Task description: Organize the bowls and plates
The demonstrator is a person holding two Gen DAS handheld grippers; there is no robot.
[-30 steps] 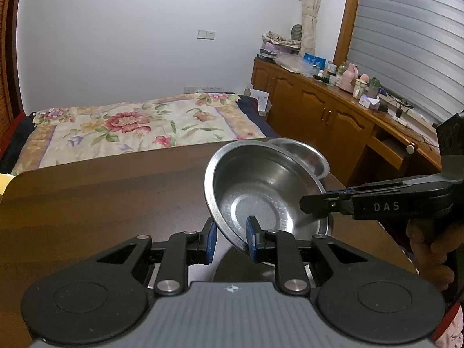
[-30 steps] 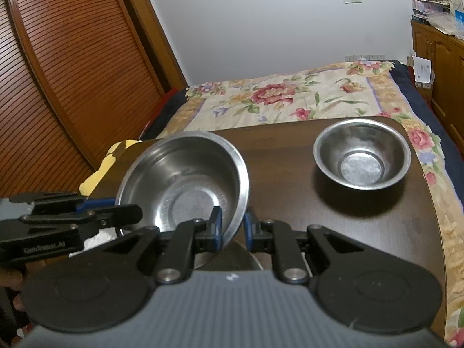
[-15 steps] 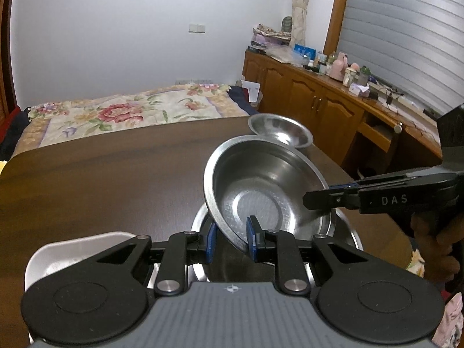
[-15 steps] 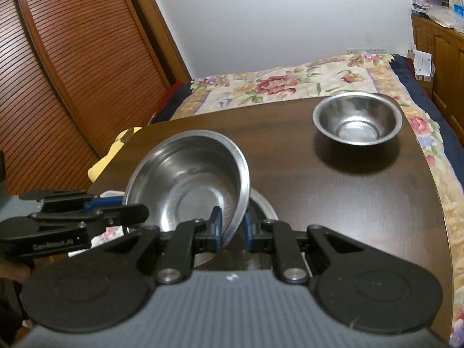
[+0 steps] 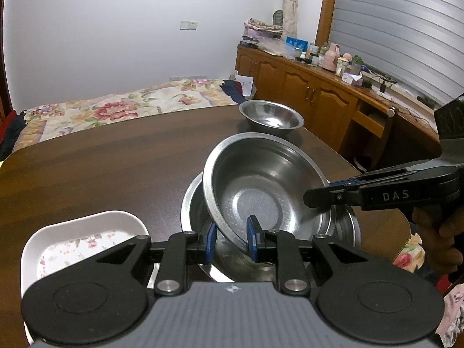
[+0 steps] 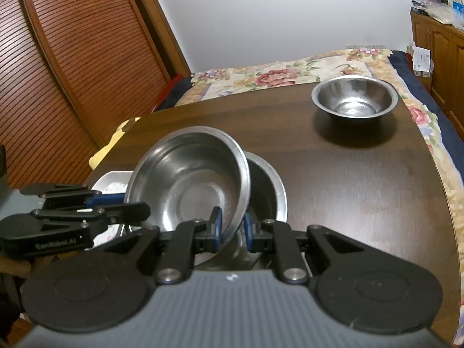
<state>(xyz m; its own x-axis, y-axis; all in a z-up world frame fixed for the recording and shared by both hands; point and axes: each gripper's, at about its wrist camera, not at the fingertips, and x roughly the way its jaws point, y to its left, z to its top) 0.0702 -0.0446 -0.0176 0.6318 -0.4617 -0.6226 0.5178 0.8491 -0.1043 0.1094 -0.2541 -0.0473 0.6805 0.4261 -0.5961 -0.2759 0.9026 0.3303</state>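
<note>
Steel bowl [image 5: 261,191] tilted over larger basin [image 5: 345,232] | left gripper [image 5: 230,239] clamps rim | right gripper [image 6: 232,227] clamps rim

Each black gripper [image 5: 230,239] has blue pads [image 5: 251,237], silver screws, a ribbed grey body and white lettering.

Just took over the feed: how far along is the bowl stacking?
Done: nothing visibly nested yet. In hand: both the left gripper and right gripper clamp the rim of the tilted medium steel bowl over the larger steel bowl. Left: seat it, then the small steel bowl and white floral dish.
</note>
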